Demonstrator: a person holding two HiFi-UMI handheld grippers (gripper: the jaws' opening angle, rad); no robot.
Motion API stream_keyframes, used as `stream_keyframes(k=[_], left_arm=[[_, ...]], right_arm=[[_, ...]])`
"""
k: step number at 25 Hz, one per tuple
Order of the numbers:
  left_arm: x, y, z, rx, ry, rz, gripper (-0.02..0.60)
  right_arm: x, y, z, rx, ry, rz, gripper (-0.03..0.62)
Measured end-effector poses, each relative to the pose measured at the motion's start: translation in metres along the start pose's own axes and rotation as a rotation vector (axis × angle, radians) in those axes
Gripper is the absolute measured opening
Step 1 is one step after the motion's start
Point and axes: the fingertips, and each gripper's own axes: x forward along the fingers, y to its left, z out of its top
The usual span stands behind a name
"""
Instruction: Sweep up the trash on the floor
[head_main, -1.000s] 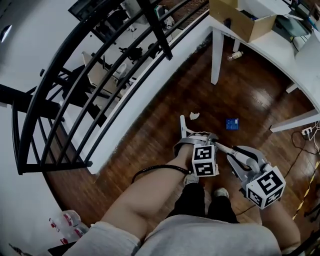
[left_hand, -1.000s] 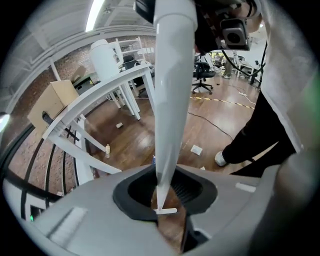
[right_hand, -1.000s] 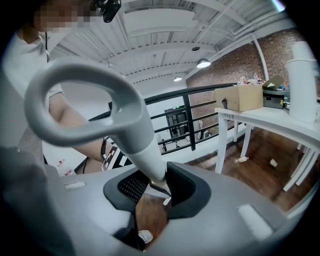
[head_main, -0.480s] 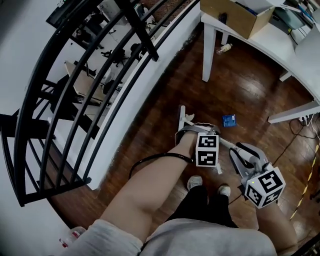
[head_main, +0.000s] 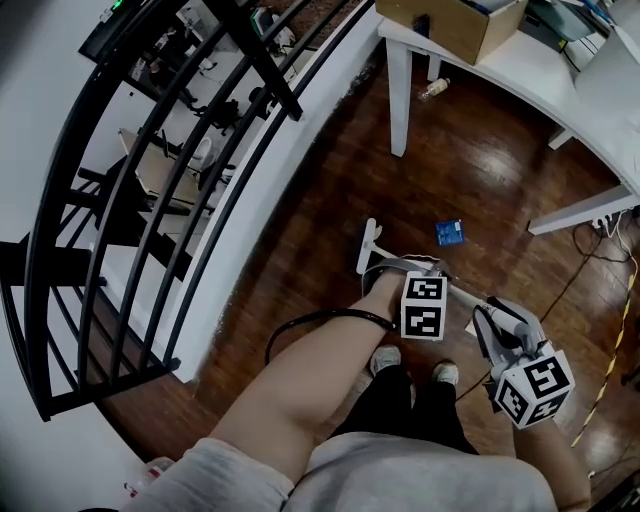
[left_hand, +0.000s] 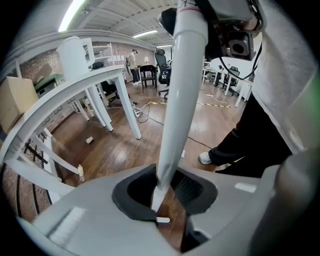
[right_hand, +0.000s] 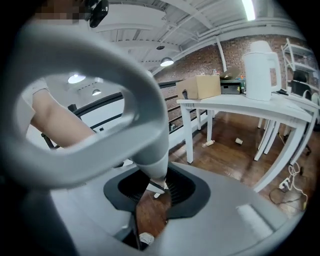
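Change: a second ago a white scrap lay just right of my broom head (head_main: 366, 246); now I cannot make it out. The blue packet (head_main: 449, 232) and the white table (head_main: 520, 70) sit higher in the head view.
Left gripper (left_hand: 159, 202): jaws clamped narrow on the white pole (left_hand: 182, 90).
Right gripper (right_hand: 155, 189): jaws closed on the grey looped grip (right_hand: 150, 145).
Trash: the blue packet lies on the wood floor (head_main: 330, 190) at centre frame, up and right of the broom head and apart from it.
Head view only: broom head, packet, black railing (head_main: 130, 200) at left.
Gripper views only: the jaws' hold; a white jug (right_hand: 260, 70) at upper right.
Counts: two grippers, one pole, one packet, one bottle (head_main: 435, 88), one cardboard box (head_main: 450, 20).
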Motion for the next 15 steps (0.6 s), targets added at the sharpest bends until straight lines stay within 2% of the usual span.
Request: stream_keyframes(k=[6, 13, 15], left_arm=[[0.014, -0.029, 0.046, -0.029, -0.037, 0.013, 0.086], [0.041, -0.064, 0.112, -0.162, -0.108, 0.076, 0.087], [0.051, -0.075, 0.130, -0.179, -0.122, 0.079, 0.087]], right_arm=[[-0.047, -0.012, -0.019, -0.021, 0.014, 0.002, 0.104], [-0.112, -0.035, -0.049, -0.059, 0.050, 0.018, 0.104], [-0.130, -0.044, -0.059, -0.061, 0.056, 0.023, 0.104]])
